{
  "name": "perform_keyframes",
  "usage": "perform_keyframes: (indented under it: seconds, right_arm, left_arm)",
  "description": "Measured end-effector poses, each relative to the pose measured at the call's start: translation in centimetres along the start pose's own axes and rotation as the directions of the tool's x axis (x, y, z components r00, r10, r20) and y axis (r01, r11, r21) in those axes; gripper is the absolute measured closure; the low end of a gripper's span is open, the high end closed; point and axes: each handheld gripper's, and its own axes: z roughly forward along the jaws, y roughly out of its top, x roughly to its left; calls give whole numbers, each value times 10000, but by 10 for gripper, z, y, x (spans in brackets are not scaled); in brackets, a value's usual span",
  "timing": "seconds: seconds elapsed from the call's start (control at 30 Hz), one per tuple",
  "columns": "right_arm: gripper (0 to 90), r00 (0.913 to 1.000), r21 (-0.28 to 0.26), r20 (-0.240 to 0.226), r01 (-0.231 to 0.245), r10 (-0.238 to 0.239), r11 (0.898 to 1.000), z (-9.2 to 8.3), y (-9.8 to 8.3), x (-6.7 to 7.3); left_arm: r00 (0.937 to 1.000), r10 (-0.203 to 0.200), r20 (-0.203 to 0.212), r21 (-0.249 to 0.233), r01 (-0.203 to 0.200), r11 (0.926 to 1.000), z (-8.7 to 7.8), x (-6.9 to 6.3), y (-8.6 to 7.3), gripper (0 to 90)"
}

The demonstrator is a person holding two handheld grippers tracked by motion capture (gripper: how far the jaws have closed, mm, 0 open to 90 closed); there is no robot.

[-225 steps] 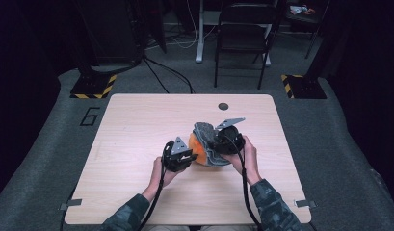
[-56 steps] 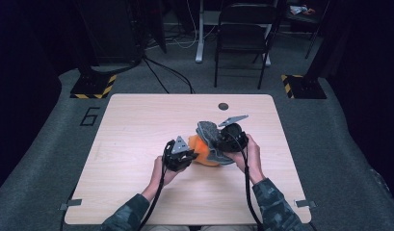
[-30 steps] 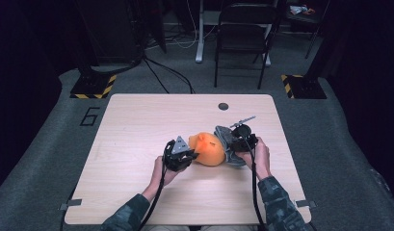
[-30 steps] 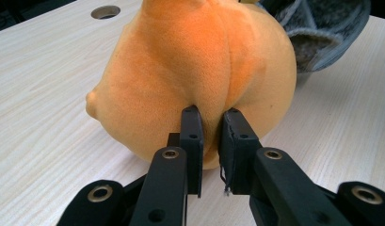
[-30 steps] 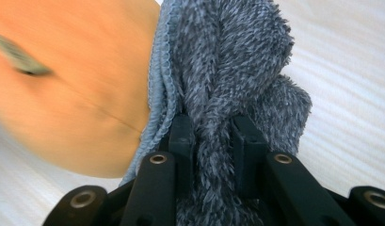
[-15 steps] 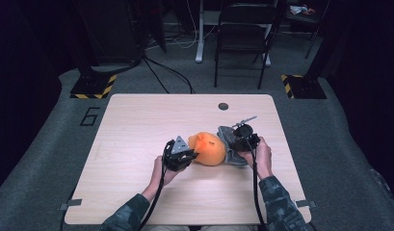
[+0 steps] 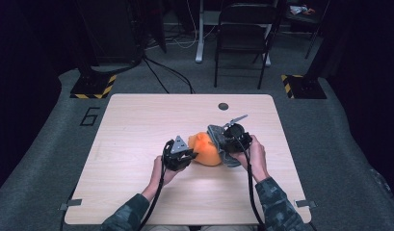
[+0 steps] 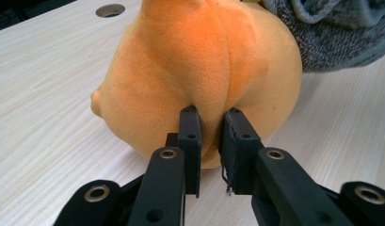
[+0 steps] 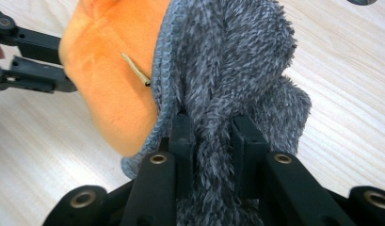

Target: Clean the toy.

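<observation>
With the left claw (image 8: 209,117) pinching a fold of the orange plush toy (image 8: 199,70) on the tabletop (image 7: 137,125) and the right claw (image 9: 211,125) clenched on the grey fuzzy hat (image 9: 237,61), the shallow pinch risked slipping, dragging the toy along.

A folding chair (image 7: 242,38) stands on grey carpet (image 7: 339,125) behind the wooden table (image 7: 137,125).
</observation>
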Motion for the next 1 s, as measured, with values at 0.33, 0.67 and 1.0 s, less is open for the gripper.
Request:
perform_keyframes:
  seconds: [0.33,0.67,1.0]
  right_arm:
    - [733,10000,-444,-15,-11,10,9990,5,-2,-8]
    - [735,9994,-1173,306,-98,135,9930,12,-1,-8]
    - [735,9993,-1496,291,-203,249,9885,3,0,-9]
  left_arm:
    - [9970,620,-462,290,-607,9977,4,-2,2,463]
    - [9904,1192,-697,256,-1177,9927,13,-8,-5,747]
    - [9997,-194,-176,39,195,9998,5,-2,0,798]
